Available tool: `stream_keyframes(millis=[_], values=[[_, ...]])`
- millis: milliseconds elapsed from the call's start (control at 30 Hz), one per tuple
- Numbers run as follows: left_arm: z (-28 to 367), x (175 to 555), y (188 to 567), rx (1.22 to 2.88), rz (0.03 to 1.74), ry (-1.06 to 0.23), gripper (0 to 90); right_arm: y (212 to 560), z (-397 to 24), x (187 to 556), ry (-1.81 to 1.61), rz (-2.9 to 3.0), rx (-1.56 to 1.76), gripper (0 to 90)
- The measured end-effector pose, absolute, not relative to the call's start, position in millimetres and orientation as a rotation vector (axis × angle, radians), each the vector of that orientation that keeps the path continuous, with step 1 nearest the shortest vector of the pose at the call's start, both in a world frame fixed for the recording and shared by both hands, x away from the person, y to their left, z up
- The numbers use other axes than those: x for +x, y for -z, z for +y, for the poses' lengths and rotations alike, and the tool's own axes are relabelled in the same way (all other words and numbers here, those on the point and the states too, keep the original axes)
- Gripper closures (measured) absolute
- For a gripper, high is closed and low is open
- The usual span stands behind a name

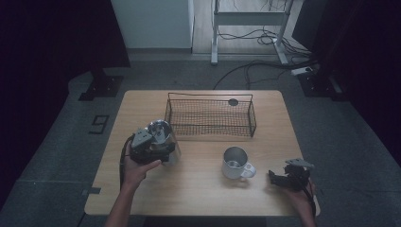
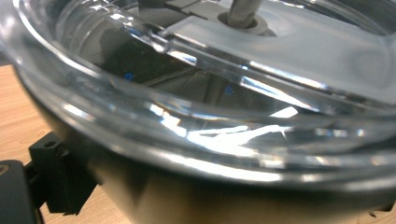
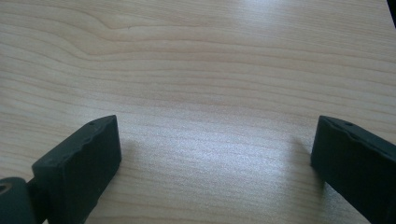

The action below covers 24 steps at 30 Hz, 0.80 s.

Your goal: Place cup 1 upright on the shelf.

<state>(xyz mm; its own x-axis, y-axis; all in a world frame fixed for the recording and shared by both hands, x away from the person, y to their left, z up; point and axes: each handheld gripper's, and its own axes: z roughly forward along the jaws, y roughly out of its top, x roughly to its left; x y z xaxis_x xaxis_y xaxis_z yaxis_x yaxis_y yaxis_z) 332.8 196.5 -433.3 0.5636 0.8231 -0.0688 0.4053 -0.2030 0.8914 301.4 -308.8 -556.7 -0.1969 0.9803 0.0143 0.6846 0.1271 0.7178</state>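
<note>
On the table [image 1: 198, 175], a shiny steel, glass-lidded pot [image 1: 163, 137].

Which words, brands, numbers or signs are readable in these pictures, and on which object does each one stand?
None can be read.
The glass jar held in the left claw, the metal mug, the wire basket and the table carry no visible writing.
The two small blue marks seen through the glass are too blurred to read.

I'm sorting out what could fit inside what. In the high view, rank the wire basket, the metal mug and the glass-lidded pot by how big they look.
1. Wire basket, clearly largest.
2. Glass-lidded pot, held in the left gripper.
3. Metal mug.
The pot and mug look close in size, and the gripper hides part of the pot, so their order is unsure.
</note>
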Motion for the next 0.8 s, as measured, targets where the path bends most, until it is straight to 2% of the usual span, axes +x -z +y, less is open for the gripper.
stream_keyframes(millis=[800], values=[[191, 354, 419, 1.803, 1.034, -0.537, 4.0, 557, -309, 302, -0.834, 1.937, 1.608, 1.4]])
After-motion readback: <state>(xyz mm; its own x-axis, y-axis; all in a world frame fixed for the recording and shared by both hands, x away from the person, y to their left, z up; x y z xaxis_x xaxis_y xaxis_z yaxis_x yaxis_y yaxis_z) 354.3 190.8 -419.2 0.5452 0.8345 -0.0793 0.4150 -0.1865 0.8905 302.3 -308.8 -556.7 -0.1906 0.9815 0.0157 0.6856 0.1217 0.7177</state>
